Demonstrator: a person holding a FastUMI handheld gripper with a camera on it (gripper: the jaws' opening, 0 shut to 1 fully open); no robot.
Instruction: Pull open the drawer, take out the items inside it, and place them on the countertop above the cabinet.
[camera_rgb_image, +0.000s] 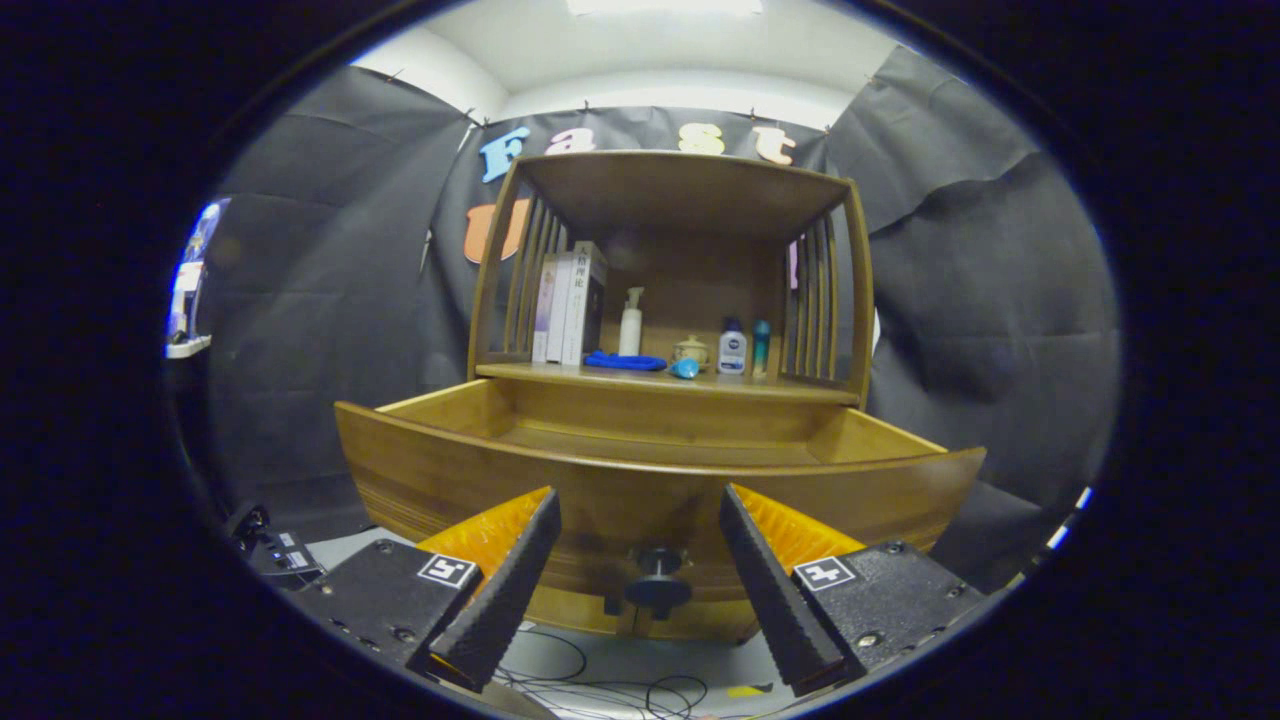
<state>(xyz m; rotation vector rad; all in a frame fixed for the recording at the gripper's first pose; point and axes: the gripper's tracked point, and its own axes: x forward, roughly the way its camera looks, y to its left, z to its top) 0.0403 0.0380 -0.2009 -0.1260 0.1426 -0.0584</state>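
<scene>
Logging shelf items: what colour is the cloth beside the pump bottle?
Blue, seen in the gripper view: the cloth lies on the countertop.

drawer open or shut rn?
Open. The drawer is pulled out under the countertop, its floor showing; its knob sits between the open hand-held gripper fingers.

Lighting: dim booth, one bright ceiling panel (665, 6) overhead, blown out to white. Shadow: deep under the cabinet (672, 300) top, darkening the shelf recess; drawer (655, 485) front evenly lit. Distortion: strong fisheye, drawer front bowed, uprights curved. Focus: centre fairly sharp, gripper (640, 585) with fingers spread apart and soft, close to the lens
</scene>
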